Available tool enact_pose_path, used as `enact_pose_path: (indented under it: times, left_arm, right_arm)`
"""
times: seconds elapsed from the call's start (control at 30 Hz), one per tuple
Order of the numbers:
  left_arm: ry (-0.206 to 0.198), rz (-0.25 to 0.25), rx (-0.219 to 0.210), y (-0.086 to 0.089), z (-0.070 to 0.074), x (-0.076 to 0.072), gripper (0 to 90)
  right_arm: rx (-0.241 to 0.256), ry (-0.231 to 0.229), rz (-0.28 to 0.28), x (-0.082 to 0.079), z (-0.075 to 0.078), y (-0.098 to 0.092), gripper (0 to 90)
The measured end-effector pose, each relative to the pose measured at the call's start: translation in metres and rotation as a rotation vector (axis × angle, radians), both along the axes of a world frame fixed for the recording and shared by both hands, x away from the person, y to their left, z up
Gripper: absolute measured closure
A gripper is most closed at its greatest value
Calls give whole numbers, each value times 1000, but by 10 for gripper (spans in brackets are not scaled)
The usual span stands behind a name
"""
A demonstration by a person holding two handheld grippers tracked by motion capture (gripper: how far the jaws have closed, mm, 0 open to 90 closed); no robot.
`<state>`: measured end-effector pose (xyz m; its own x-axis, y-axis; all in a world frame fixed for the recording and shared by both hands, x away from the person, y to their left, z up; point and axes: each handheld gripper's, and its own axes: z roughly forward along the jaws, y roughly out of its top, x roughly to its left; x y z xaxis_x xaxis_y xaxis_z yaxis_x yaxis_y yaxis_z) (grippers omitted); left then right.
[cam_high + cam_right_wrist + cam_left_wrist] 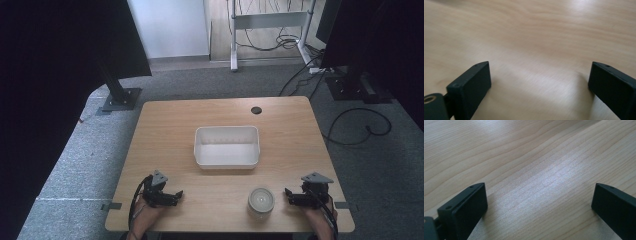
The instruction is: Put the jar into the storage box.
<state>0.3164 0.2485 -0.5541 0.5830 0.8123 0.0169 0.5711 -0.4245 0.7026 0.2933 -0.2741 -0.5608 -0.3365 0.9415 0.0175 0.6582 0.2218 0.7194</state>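
A white rectangular tub (227,146) stands empty in the middle of the wooden table (165,125). A small round clear jar with a white lid (261,200) sits near the front edge, right of centre. My left gripper (176,196) rests on the table at the front left, open, jaws pointing right. My right gripper (289,195) rests at the front right, open, jaws pointing left toward the jar, a short gap away. In the left gripper view the gripper (540,202) has bare wood between its jaws. The right gripper view shows the same: the gripper (540,80) holds nothing.
A black round grommet (256,110) sits in the table's far edge. Grey carpet surrounds the table, with a black stand base (121,98) at the back left, cables (360,125) on the floor at the right and a white desk frame (267,22) behind.
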Motion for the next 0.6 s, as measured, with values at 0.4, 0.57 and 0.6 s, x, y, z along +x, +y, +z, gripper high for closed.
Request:
enact_pose_path:
  times: [0.4, 0.57, 0.6]
  left_arm:
    - [-1, -14, 0, 0, 0, 0, 7]
    - [-8, -16, -1, 2, 0, -1, 24]
    - [-8, -16, -1, 2, 0, -1, 27]
  right_arm:
    - [-1, 0, 6, 3, 0, -1, 31]
    - [0, -1, 6, 3, 0, -1, 32]
    - [0, -1, 6, 3, 0, -1, 32]
